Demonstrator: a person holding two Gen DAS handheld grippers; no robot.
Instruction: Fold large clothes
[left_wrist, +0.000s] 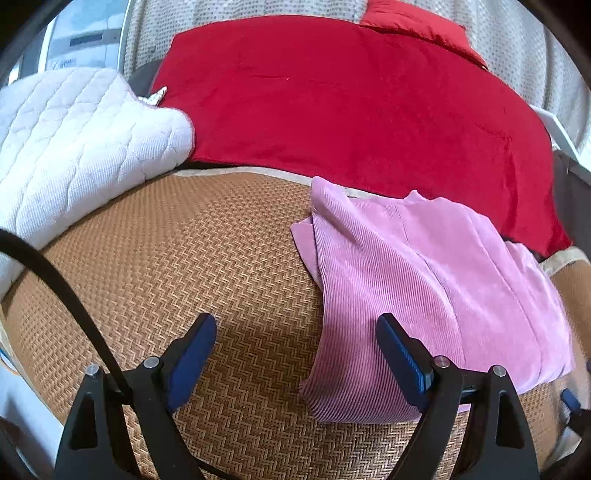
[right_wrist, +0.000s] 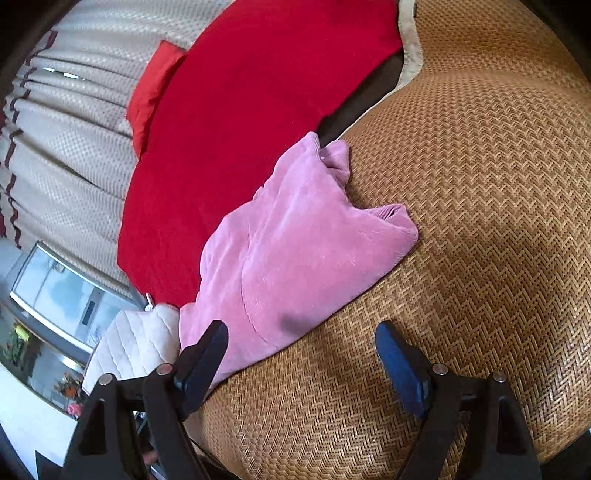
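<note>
Currently, both hand-held grippers, left (left_wrist: 297, 354) and right (right_wrist: 301, 356), are hovering spread and empty over the mat (left_wrist: 177, 258), where the pink garment (left_wrist: 424, 280) is lying partly folded beside the red blanket (left_wrist: 351, 107); pinching matching corners should keep the next fold square.

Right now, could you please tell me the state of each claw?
Left claw: open, holding nothing, above the pink garment.
Right claw: open, holding nothing.

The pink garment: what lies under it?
The pink garment lies mostly on the woven mat; its far edge overlaps the red blanket. Whether anything else lies underneath cannot be seen, as the folded cloth covers it.
</note>
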